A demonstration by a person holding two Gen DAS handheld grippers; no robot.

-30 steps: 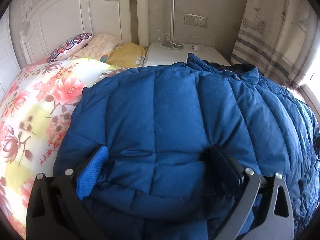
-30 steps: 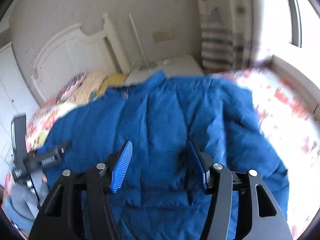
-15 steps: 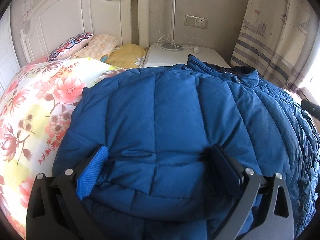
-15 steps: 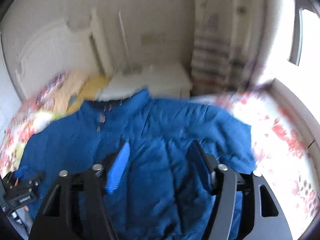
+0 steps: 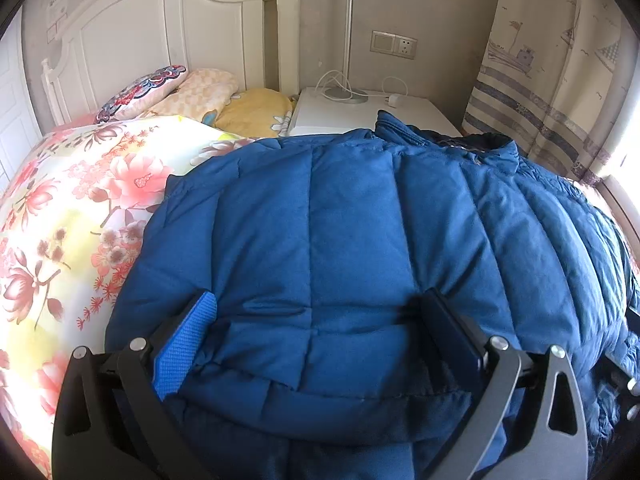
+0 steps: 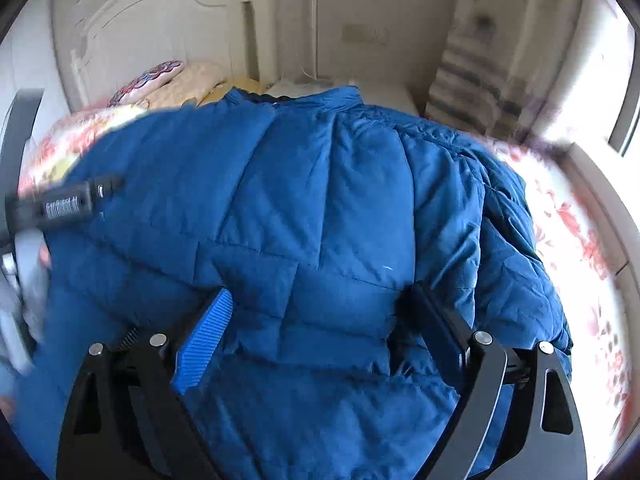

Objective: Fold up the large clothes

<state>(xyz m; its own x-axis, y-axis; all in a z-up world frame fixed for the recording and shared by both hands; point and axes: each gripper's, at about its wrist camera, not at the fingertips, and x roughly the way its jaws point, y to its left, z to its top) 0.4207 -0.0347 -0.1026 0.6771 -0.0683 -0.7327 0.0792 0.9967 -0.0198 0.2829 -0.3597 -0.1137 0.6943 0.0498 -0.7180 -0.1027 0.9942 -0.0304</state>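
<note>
Left wrist view
Left gripper [image 5: 316, 312]: I see its jaws spread wide over the hem end of the blue puffer jacket [image 5: 360, 232].
Left fingers [image 5: 188, 340]: the blue-padded one sits against the padding on one side, the dark one on the other. A broad swell of quilted fabric bulges between them; whether they actually squeeze it I cannot tell.
Jacket: it lies spread on the floral bedspread [image 5: 72, 208], collar end toward the white nightstand [image 5: 360, 114] and the headboard [image 5: 160, 40]. The quilting runs in long vertical panels, and the bottom edge is turned under just above my fingers.
Pillows [image 5: 192, 90]: stacked at the head of the bed, apart from the jacket.

Right wrist view
Right gripper [image 6: 320, 320]: I see its jaws standing wide; they have just been opening, with the jacket's padding between them.
Right fingers [image 6: 204, 340]: low on the fabric, not pinching any fold that I can make out.
Jacket here: it fills most of the frame, puffy and creased, with the right-hand side doubled over in a darker fold toward the bedspread. The picture is blurred at its edges.
Left gripper seen from here: it shows at the left edge, at the jacket's side.
</note>
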